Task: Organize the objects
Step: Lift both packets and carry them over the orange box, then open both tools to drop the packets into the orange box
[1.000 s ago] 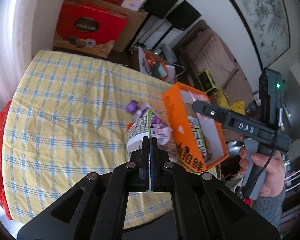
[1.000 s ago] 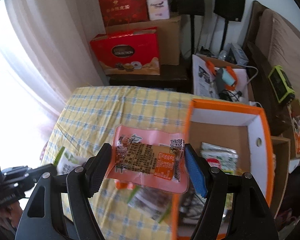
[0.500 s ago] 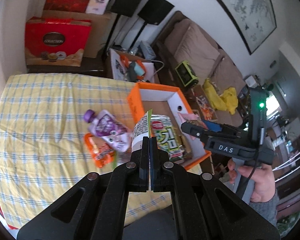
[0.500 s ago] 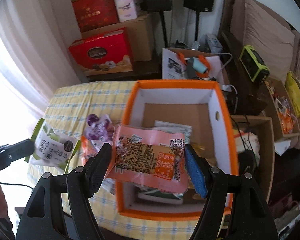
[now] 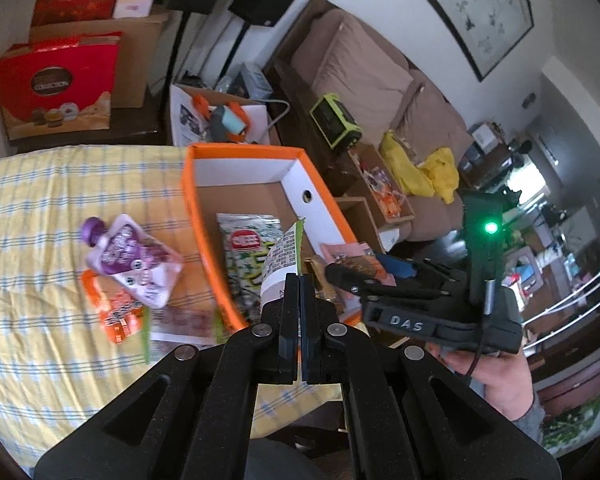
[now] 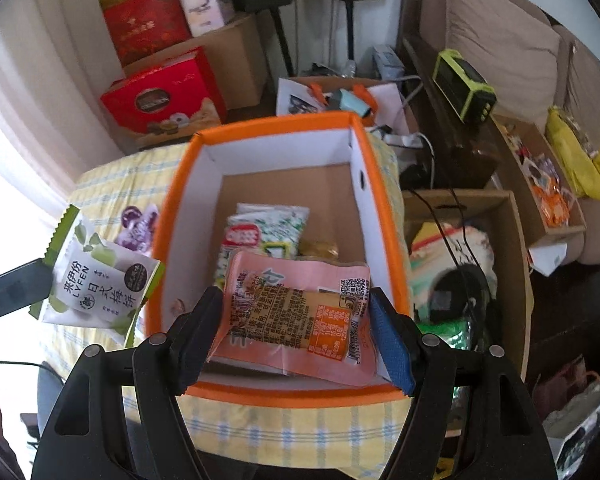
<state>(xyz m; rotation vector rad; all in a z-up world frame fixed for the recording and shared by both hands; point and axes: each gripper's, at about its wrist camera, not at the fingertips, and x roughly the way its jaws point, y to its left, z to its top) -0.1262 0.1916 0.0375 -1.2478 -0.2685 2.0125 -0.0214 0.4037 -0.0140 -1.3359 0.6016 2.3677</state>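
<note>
On checked cloth (image 6: 300, 424), right hand-held gripper (image 6: 296, 336) grips a glossy pink packet (image 6: 300, 320); left hand-held gripper (image 5: 300, 300) pinches a crinkly sachet (image 5: 286, 256).

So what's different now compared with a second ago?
Both claws have travelled toward the orange cardboard box. The right claw now holds its pink snack packet over the box's near end; the left claw brought its white-and-green packet alongside. Both grips are unchanged, and the purple pouch lies where it was.

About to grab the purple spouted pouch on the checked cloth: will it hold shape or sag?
The purple spouted pouch looks like soft film, so probably sags. It lies flat, so rolling seems unlikely. Its glossy skin may slip; the cap seems firmer.
</note>
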